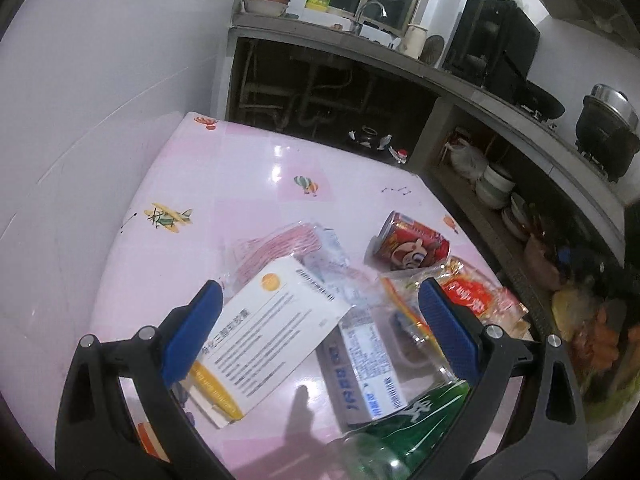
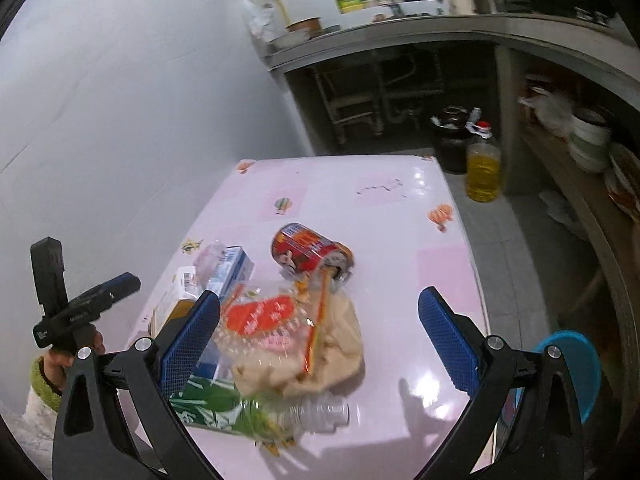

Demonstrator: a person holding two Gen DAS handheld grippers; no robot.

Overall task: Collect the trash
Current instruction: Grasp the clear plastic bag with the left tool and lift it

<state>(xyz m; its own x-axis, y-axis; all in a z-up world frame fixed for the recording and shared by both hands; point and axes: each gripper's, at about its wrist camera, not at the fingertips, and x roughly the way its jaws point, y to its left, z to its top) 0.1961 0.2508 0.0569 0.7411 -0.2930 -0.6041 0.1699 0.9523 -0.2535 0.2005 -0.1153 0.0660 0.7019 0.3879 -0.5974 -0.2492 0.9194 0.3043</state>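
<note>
The trash lies heaped on the pink desk (image 1: 248,168): a red can (image 2: 310,251) on its side, its long axis slanting with the open end toward the desk's right edge, touching a clear wrapper (image 2: 276,320) and beige bag (image 2: 340,344), while a green bottle (image 2: 256,412) lies crosswise at the near edge, neck to the right. Only the left view shows the white box (image 1: 276,320) tilted over a blue carton (image 1: 360,364); only the right shows an oil jug (image 2: 483,170) on the floor. The left claw (image 1: 320,332) and right claw (image 2: 320,340) both hover spread wide, empty, over the heap.
</note>
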